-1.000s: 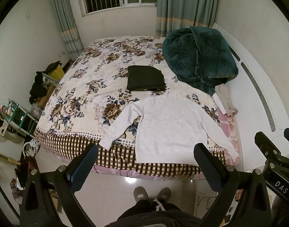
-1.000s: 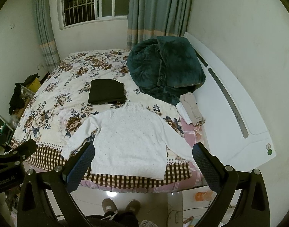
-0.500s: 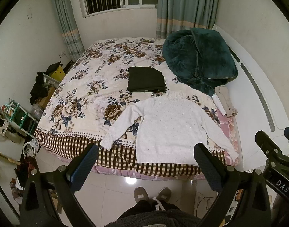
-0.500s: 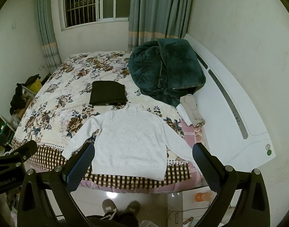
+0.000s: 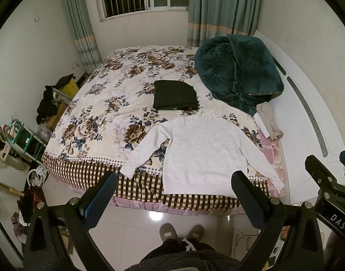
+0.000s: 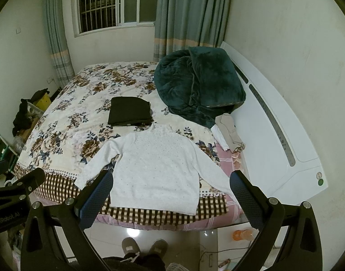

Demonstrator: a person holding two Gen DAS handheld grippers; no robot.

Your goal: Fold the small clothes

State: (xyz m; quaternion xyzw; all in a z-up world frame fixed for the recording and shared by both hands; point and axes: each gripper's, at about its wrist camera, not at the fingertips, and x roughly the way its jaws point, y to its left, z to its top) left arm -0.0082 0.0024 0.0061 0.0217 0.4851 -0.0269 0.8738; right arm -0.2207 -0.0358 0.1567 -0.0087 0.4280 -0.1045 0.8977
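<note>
Well ahead of both wide-apart claws [image 5: 173, 188] [image 6: 171, 187], white sweater [image 5: 204, 151] lies flat

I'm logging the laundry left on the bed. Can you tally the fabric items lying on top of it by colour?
White: 1, the white sweater spread flat, sleeves out.
Black: 1, the folded black garment.
Dark green: 1, the bunched green blanket.
Beige and white: 1, a small pile of clothes at the bed's edge; how many pieces is unclear.
Total: 4.
</note>
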